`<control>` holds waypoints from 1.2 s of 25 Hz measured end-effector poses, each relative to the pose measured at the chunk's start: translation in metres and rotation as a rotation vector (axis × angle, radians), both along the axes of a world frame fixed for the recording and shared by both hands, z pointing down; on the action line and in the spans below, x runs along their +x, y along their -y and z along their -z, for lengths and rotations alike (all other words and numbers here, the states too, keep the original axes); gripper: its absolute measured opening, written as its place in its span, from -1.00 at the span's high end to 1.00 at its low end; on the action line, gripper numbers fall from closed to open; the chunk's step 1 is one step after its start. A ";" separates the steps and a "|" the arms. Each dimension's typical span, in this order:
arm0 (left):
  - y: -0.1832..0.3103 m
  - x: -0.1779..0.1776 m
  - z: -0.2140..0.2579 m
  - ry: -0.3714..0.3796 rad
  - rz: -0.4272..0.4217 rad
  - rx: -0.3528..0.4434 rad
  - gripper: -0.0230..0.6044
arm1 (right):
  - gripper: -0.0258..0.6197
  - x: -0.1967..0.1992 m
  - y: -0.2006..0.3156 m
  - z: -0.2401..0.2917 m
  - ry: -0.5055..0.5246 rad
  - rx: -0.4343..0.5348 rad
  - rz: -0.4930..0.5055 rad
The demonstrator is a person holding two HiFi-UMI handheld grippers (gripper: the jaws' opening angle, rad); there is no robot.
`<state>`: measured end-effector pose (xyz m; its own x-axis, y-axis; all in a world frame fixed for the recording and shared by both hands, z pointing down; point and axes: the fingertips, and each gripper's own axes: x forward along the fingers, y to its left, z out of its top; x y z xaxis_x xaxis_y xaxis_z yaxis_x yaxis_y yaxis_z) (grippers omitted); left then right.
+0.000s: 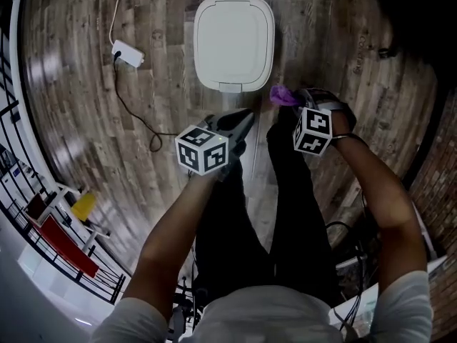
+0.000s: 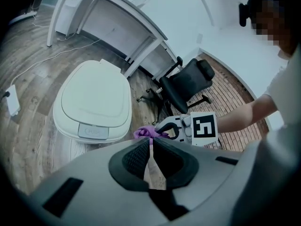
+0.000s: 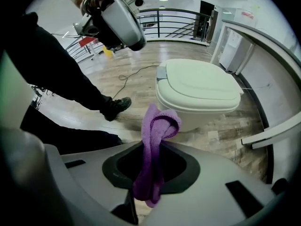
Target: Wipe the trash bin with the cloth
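A wooden floor (image 1: pixel 86 84) fills the scene, and the white bin (image 1: pixel 233 43) stands on it with its lid down. Beyond the bin runs a curved white desk (image 2: pixel 117 20), and to the bin's right side, in the left gripper view, stands a black office chair (image 2: pixel 186 86). Well off to the bin's left a black railing (image 1: pixel 21 191) edges the floor, with a red thing (image 1: pixel 64 245) and a yellow thing (image 1: pixel 83 206) beyond it. The person's legs (image 1: pixel 285 206) in dark trousers stand just in front of the bin. A white power strip (image 1: pixel 127 53) lies left of the bin, and a thin black cable (image 1: pixel 136 116) trails from it toward the legs.

Nothing lies between the bin and either tool. The left tool (image 1: pixel 246 118) hangs near the bin's front edge, apart from it; its jaws are together at the tips with nothing between them. The right tool (image 1: pixel 300 98) is beside it, off the bin's front right corner, and its jaws are clamped on the purple cloth (image 3: pixel 157 126). The cloth passes between the jaws, a folded loop sticking out past the tips toward the bin and a loose end hanging behind them. The loop is near the bin's front edge but does not appear to touch it.
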<state>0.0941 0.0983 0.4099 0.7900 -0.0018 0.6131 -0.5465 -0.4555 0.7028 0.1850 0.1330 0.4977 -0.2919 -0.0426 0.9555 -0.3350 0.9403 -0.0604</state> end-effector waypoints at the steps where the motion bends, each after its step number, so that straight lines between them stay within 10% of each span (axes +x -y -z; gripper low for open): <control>1: -0.001 -0.001 0.002 -0.003 -0.002 0.000 0.86 | 0.67 0.004 0.001 0.002 -0.009 0.000 -0.029; 15: -0.002 -0.059 0.012 -0.023 -0.123 0.030 0.86 | 0.67 -0.008 0.009 0.006 0.021 -0.052 -0.839; 30: 0.002 -0.137 0.020 -0.080 -0.017 0.021 0.86 | 0.67 -0.120 0.031 0.003 -0.001 -0.046 -0.756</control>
